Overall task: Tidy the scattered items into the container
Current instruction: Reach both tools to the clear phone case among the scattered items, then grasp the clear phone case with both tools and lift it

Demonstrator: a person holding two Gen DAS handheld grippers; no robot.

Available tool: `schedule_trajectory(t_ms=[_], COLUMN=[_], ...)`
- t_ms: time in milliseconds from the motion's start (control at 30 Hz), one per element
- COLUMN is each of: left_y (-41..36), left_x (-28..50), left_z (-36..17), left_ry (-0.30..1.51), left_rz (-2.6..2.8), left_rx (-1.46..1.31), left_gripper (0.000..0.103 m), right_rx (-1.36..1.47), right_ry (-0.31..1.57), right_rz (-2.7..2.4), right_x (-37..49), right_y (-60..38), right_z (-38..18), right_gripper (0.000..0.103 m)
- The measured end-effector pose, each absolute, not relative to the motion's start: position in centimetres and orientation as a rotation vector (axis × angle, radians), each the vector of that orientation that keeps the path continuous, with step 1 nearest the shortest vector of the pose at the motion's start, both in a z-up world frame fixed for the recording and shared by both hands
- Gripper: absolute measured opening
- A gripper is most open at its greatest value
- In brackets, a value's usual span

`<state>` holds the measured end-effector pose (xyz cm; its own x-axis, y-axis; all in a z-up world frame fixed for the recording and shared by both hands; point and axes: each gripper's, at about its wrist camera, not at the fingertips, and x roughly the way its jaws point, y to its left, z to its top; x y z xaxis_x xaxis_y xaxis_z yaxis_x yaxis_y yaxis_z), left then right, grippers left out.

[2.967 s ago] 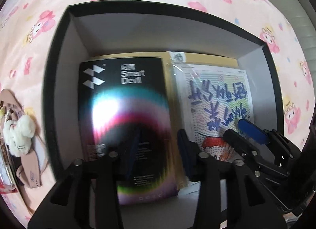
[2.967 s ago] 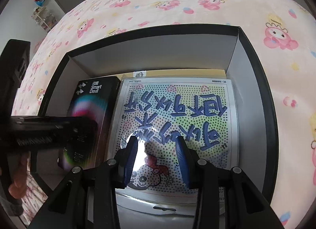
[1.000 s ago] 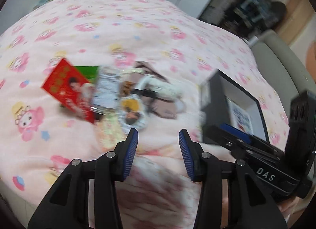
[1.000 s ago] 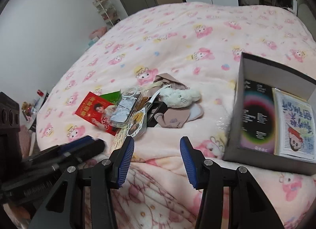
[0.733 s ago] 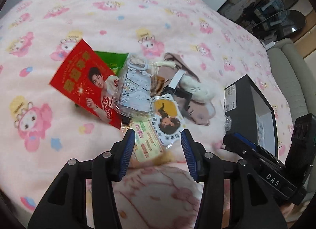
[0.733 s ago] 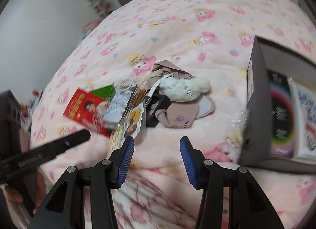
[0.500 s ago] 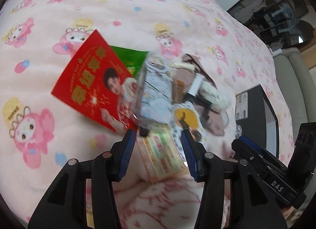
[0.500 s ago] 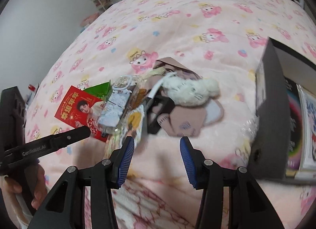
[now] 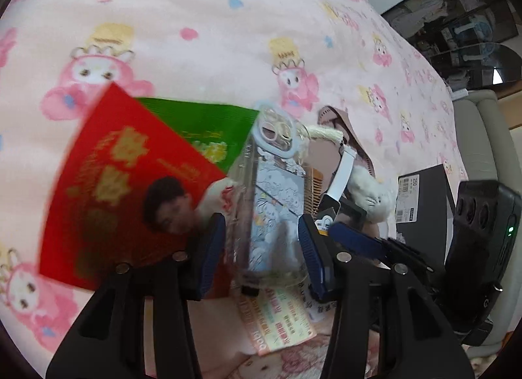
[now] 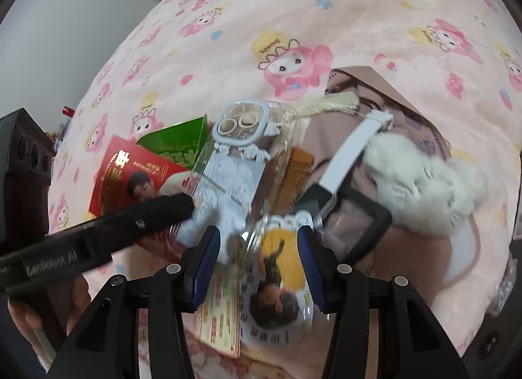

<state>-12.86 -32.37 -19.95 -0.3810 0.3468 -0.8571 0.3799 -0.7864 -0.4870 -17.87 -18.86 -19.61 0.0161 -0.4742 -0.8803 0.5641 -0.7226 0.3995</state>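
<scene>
A pile of small items lies on the pink blanket. My left gripper (image 9: 262,248) is open, its jaws straddling the near end of a clear packaged phone case (image 9: 274,193), which also shows in the right wrist view (image 10: 231,183). A red envelope (image 9: 124,189) and green packet (image 9: 199,124) lie left of it. My right gripper (image 10: 257,261) is open over a round photo badge (image 10: 280,268). The left gripper's finger (image 10: 130,225) crosses the right wrist view at left. The black box container (image 9: 424,209) sits at right.
A white plush toy (image 10: 427,186), a beige pouch (image 10: 368,98), a wooden comb (image 10: 293,180), a black card holder with white strap (image 10: 355,215) and a printed coupon (image 9: 277,323) lie in the pile. Pink cartoon blanket (image 10: 293,20) surrounds everything.
Both grippers left the box, swung left to the pile and came down close. The left now straddles the phone case; the right hangs over the photo badge.
</scene>
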Motion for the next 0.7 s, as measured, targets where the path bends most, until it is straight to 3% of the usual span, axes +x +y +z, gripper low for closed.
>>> schedule_trajectory(t_ms=[67,100,233,400,533,700], left_y=[-31.9,-31.8,-30.7,-27.8,-23.8,-18.5], left_x=[-13.3,-13.4,-12.2,-9.9,-8.2,-6.1], left_z=[-20.3,-20.2,-18.5,-16.2,-13.8,-11.7], left_ry=[1.025,1.030,1.064,1.058,0.987,0.974], left_rz=[-2.366,-2.369,-2.429,-2.494,-2.576,-2.677], left_rx=[1.759,1.762,1.761,1.793,1.861,1.924], left_gripper=[0.033,0.032,0.036,0.036,0.040,0.040], right_rx=[1.562,1.556,1.551,1.454,1.429,1.399], right_ry=[0.100,0.084,-0.010,0.001,-0.128,-0.160], right_rz=[-1.791,-1.796,-1.790,-1.864,-1.897,-1.982], right_x=[-18.0,-18.0,-17.4,-14.0,-11.2,-8.2], right_y=[-19.1,-18.9,-16.6,-12.8,-7.3,-1.3], right_z=[-19.9,-19.9,-19.0,-16.0,-14.1,-11.4], right_gripper=[0.037,0.036,0.036,0.036,0.036,0.036])
